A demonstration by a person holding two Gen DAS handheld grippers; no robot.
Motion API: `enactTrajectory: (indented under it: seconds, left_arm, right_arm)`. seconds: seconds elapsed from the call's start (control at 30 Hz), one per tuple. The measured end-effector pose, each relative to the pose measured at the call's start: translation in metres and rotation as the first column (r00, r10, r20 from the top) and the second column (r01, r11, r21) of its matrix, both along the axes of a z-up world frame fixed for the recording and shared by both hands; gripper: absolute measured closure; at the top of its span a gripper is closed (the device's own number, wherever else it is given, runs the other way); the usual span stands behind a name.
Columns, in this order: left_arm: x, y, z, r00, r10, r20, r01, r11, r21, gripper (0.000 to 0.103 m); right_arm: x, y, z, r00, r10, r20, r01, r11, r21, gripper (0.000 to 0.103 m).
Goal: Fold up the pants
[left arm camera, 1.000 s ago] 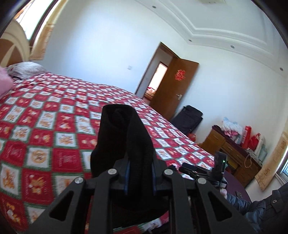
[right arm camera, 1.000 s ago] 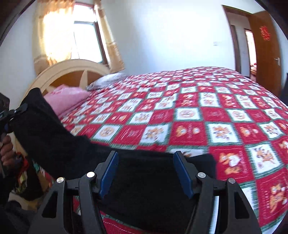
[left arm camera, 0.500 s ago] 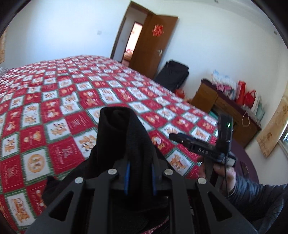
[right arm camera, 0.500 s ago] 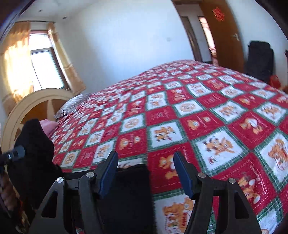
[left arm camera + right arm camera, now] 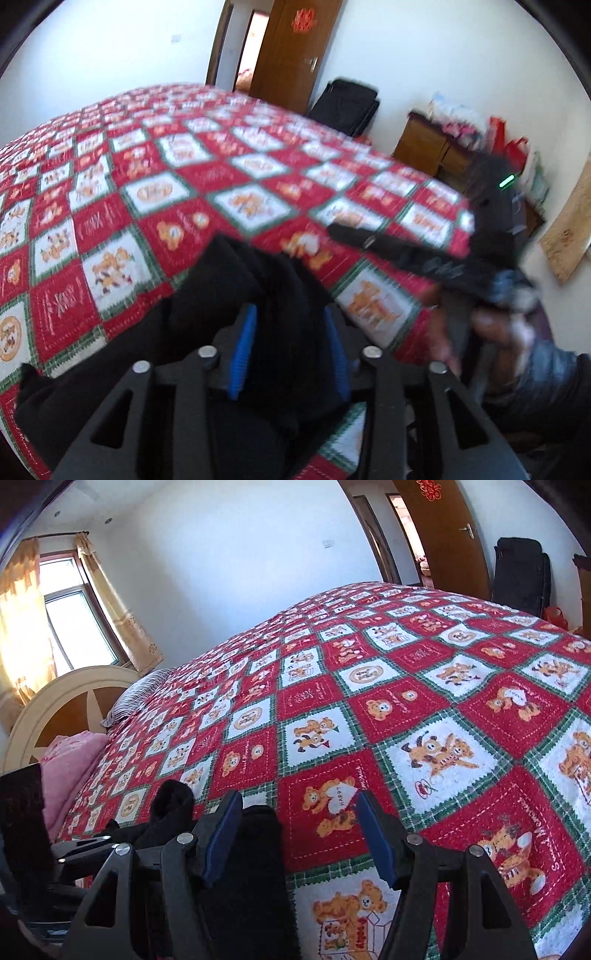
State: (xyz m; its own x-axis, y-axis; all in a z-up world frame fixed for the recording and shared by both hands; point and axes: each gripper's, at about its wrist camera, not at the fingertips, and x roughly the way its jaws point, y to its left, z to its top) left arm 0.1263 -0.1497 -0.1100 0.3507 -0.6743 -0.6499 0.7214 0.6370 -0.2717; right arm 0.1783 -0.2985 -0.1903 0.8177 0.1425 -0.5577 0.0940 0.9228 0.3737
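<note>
Black pants point(image 5: 236, 295) lie bunched at the near edge of a bed with a red, white and green bear-pattern quilt point(image 5: 155, 192). My left gripper point(image 5: 290, 325) is shut on a thick fold of the pants, which stands up between its blue pads. In the right wrist view the pants point(image 5: 255, 867) lie at the bed's near edge, under the left finger. My right gripper point(image 5: 299, 816) is open and empty over the quilt point(image 5: 424, 709). The right gripper also shows in the left wrist view point(image 5: 406, 254), blurred, to the right of the pants.
A cream headboard point(image 5: 55, 698) and pink pillow point(image 5: 70, 753) are at the left. A wooden door point(image 5: 291, 48), black suitcase point(image 5: 347, 107) and wooden dresser point(image 5: 432, 147) with bags stand beyond the bed's far side.
My left gripper has lowered the pants toward the bed and its jaws have widened a little around the fold. My right gripper has moved right, off the pants, over bare quilt.
</note>
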Motion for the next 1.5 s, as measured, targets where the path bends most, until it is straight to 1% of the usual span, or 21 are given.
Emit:
enactTrajectory:
  seconds: [0.07,0.1,0.17,0.2,0.3,0.37,0.4,0.43,0.47,0.57,0.67,0.73,0.77,0.8,0.93,1.0,1.07,1.13,1.2,1.33,1.5]
  left_arm:
    - [-0.005,0.012,0.017,0.998,0.019,0.056,-0.017,0.999,-0.035,0.042]
    - [-0.008,0.021,0.026,0.994,0.044,0.097,-0.04,0.998,-0.042,0.038]
    - [-0.013,0.04,0.036,0.982,0.101,0.158,-0.094,0.994,-0.054,0.026]
    - [-0.014,0.051,0.038,0.974,0.136,0.179,-0.128,0.99,-0.059,0.023]
    - [-0.015,0.088,0.03,0.936,0.269,0.225,-0.266,0.963,-0.048,0.015]
    - [-0.011,0.109,0.016,0.91,0.342,0.236,-0.346,0.938,-0.025,0.01]
    - [-0.006,0.116,0.009,0.9,0.368,0.233,-0.376,0.927,-0.013,0.01]
    - [-0.002,0.128,-0.001,0.889,0.409,0.205,-0.418,0.908,0.001,0.01]
    - [0.003,0.133,-0.009,0.886,0.43,0.172,-0.436,0.9,0.0,0.01]
    - [0.012,0.15,-0.029,0.866,0.493,0.082,-0.494,0.869,0.0,0.01]
    - [0.014,0.156,-0.039,0.856,0.516,0.043,-0.516,0.857,-0.013,0.01]
    - [0.011,0.156,-0.042,0.853,0.521,0.038,-0.52,0.854,-0.012,0.01]
    - [0.011,0.153,-0.044,0.855,0.518,0.033,-0.517,0.856,-0.013,0.01]
    - [0.011,0.151,-0.046,0.857,0.514,0.031,-0.514,0.858,-0.012,0.01]
    - [0.009,0.145,-0.045,0.865,0.499,0.056,-0.5,0.866,-0.001,0.01]
    - [0.009,0.146,-0.044,0.863,0.501,0.064,-0.501,0.865,-0.004,0.01]
    - [0.009,0.148,-0.044,0.86,0.506,0.06,-0.506,0.862,-0.013,0.01]
    - [0.01,0.149,-0.046,0.862,0.505,0.053,-0.505,0.863,-0.014,0.01]
    - [0.01,0.149,-0.048,0.862,0.505,0.049,-0.505,0.863,-0.011,0.01]
    - [0.011,0.152,-0.05,0.858,0.512,0.044,-0.512,0.859,-0.012,0.01]
    - [0.012,0.154,-0.054,0.853,0.521,0.03,-0.521,0.853,-0.015,0.01]
  right_arm:
    - [0.0,-0.002,-0.001,1.0,-0.007,-0.005,0.007,1.0,0.002,0.037]
    - [-0.001,-0.002,0.0,1.0,-0.009,-0.004,0.009,1.0,0.003,0.037]
    - [-0.006,0.001,0.006,1.0,0.003,0.001,-0.003,1.0,0.013,0.037]
    - [-0.009,0.004,0.011,1.0,0.013,0.009,-0.013,1.0,0.016,0.037]
    - [-0.022,0.025,0.028,0.993,0.107,0.04,-0.108,0.994,0.021,0.037]
    - [-0.031,0.048,0.036,0.978,0.197,0.061,-0.197,0.98,-0.013,0.037]
    - [-0.034,0.063,0.038,0.966,0.253,0.06,-0.251,0.967,-0.044,0.037]
    - [-0.035,0.079,0.038,0.951,0.306,0.044,-0.302,0.95,-0.082,0.037]
    - [-0.035,0.092,0.035,0.944,0.331,0.017,-0.326,0.937,-0.122,0.037]
    - [-0.031,0.108,0.02,0.938,0.338,-0.079,-0.347,0.921,-0.179,0.038]
    - [-0.025,0.1,0.003,0.931,0.319,-0.177,-0.346,0.926,-0.154,0.051]
    - [-0.026,0.089,-0.004,0.93,0.314,-0.192,-0.341,0.931,-0.131,0.058]
    - [-0.026,0.088,-0.003,0.928,0.318,-0.193,-0.346,0.928,-0.137,0.071]
    - [-0.028,0.088,-0.003,0.929,0.318,-0.188,-0.347,0.926,-0.15,0.072]
    - [-0.029,0.092,0.006,0.936,0.298,-0.185,-0.335,0.916,-0.221,0.069]
    - [-0.035,0.094,0.017,0.951,0.275,-0.144,-0.305,0.913,-0.272,0.056]
    - [-0.043,0.098,0.032,0.959,0.27,-0.081,-0.282,0.909,-0.306,0.053]
    - [-0.043,0.105,0.037,0.951,0.3,-0.069,-0.306,0.9,-0.311,0.053]
    - [-0.034,0.11,0.032,0.945,0.311,-0.098,-0.326,0.891,-0.315,0.053]
    - [-0.016,0.105,0.007,0.945,0.263,-0.193,-0.311,0.904,-0.294,0.053]
    - [-0.008,0.09,-0.006,0.932,0.284,-0.227,-0.328,0.926,-0.188,0.055]
